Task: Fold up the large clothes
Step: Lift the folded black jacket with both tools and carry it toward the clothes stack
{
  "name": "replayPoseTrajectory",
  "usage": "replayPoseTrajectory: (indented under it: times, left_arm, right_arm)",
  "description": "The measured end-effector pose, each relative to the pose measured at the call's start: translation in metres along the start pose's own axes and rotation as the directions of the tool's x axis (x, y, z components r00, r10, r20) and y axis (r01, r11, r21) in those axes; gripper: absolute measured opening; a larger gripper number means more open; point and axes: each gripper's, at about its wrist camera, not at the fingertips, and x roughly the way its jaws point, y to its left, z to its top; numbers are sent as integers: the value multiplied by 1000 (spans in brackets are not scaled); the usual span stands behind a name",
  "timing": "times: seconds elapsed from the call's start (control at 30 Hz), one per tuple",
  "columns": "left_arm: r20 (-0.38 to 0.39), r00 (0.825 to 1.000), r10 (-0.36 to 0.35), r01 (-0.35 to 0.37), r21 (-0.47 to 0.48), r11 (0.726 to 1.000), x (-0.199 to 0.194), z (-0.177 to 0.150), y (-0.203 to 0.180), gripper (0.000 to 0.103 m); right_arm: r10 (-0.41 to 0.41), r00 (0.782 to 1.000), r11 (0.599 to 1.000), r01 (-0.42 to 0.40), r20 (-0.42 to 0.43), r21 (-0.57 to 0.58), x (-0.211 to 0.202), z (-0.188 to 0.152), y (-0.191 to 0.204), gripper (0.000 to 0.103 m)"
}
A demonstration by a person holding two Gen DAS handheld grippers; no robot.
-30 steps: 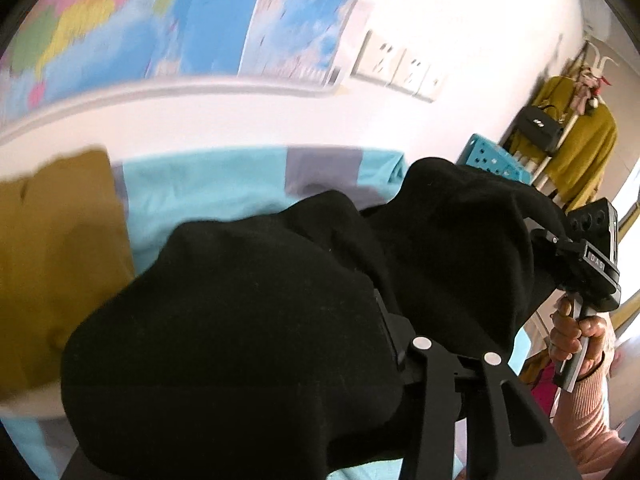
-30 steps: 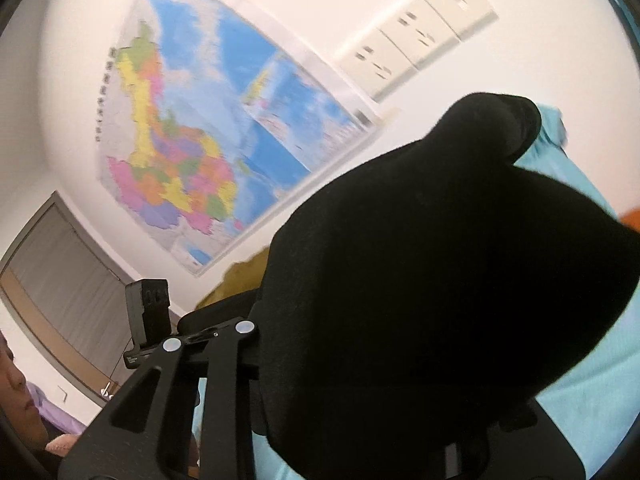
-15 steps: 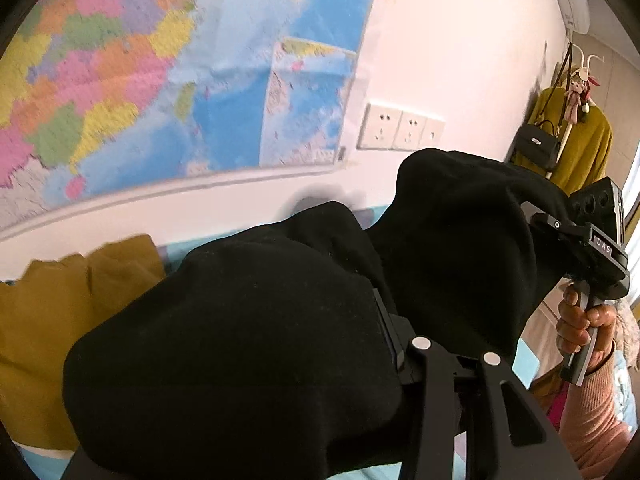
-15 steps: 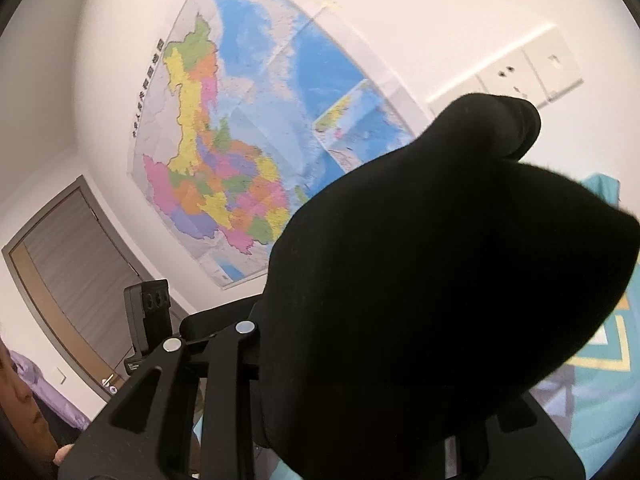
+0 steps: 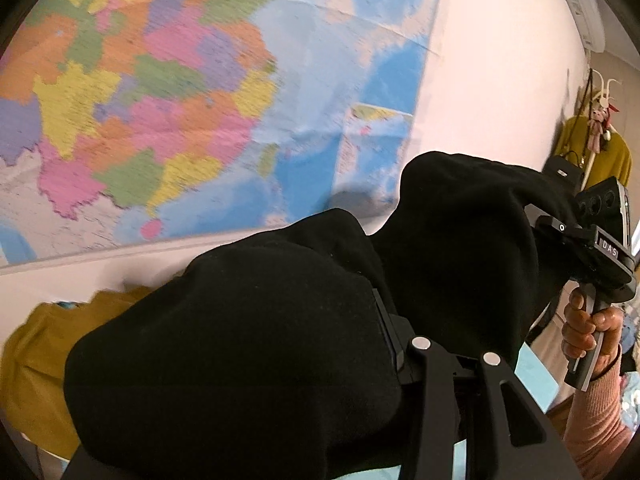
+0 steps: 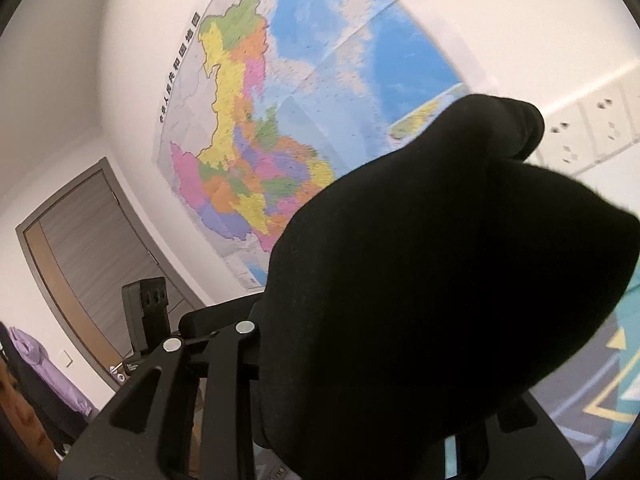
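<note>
A black garment is hanging bunched in the air in front of the wall map, draped over both tools. The left gripper is clamping one bunch of it; the right gripper is clamping another, its fingers buried in cloth. A mustard garment is lying below, at the wall.

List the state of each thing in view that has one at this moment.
Black garment: bunched, draped over both grippers.
Left gripper: shut on black garment.
Right gripper: shut on black garment.
Mustard garment: crumpled beneath the wall.
Wall map: hanging flat.
Door: closed.
</note>
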Motion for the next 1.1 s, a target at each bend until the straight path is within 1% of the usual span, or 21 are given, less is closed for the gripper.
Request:
replayPoseTrajectory:
  times: [0.1, 0.23, 0.37, 0.47, 0.57, 0.6, 0.63, 0.73, 0.77, 0.8, 0.87, 0.9, 0.93, 0.97, 1.0, 1.03, 1.07, 1.1]
  left_arm:
    - [19, 999, 35, -35, -4, 999, -9, 11, 15, 42]
    - [44, 996, 73, -70, -48, 996, -24, 27, 48, 41]
    - [81, 989, 123, -117, -84, 990, -45, 40, 83, 41]
    - [101, 979, 177, -167, -102, 981, -60, 47, 110, 40]
    - [113, 964, 243, -229, -117, 966, -70, 53, 139, 39]
    - [115, 954, 276, -261, -130, 957, -73, 56, 154, 39]
    - [116, 948, 296, -279, -139, 950, -75, 57, 165, 38]
    - [118, 922, 369, -344, -190, 920, -83, 58, 208, 37]
    - [119, 915, 386, -358, -202, 911, -86, 56, 221, 37]
    - [118, 901, 417, -385, -226, 895, -89, 54, 239, 37]
    - [116, 883, 455, -414, -264, 871, -90, 44, 269, 37]
    - [105, 859, 501, -459, -276, 845, -88, 33, 288, 37]
    - [92, 845, 527, -484, -288, 827, -83, 19, 305, 37]
    - [75, 840, 538, -496, -297, 816, -78, 8, 318, 37]
    - [18, 831, 556, -526, -298, 796, -65, -14, 339, 37]
    - [-48, 823, 566, -552, -305, 776, -50, -36, 358, 37]
    - [-123, 818, 561, -569, -314, 760, -35, -59, 377, 37]
    - [-193, 809, 556, -587, -326, 741, -22, -79, 390, 37]
  right_arm:
    - [18, 1000, 1000, -18, -16, -12, 29, 13, 15, 30]
    - [49, 998, 997, -51, -31, -53, 63, 27, 38, 30]
    - [101, 994, 993, -103, -35, -61, 97, 39, 56, 30]
    - [146, 988, 987, -148, -49, -53, 128, 42, 66, 30]
    - [192, 979, 980, -195, -65, -47, 165, 44, 79, 30]
    - [204, 976, 977, -208, -70, -49, 176, 42, 83, 30]
    - [220, 973, 974, -224, -75, -43, 191, 41, 87, 30]
    - [261, 961, 964, -264, -87, -30, 237, 32, 101, 30]
    - [276, 956, 960, -279, -96, -12, 250, 26, 103, 30]
    - [288, 952, 957, -290, -104, -5, 262, 20, 104, 30]
    - [285, 947, 957, -291, -145, -15, 290, -9, 104, 29]
    - [281, 941, 958, -287, -187, -8, 304, -30, 100, 29]
    - [268, 934, 961, -277, -234, -6, 313, -49, 96, 29]
    - [241, 926, 967, -253, -290, -5, 326, -70, 89, 29]
    - [219, 918, 973, -232, -330, 2, 334, -87, 82, 30]
    - [190, 897, 980, -195, -399, 28, 345, -112, 68, 30]
    - [168, 879, 986, -159, -446, 57, 351, -131, 55, 32]
    - [155, 868, 988, -126, -472, 93, 352, -149, 40, 32]
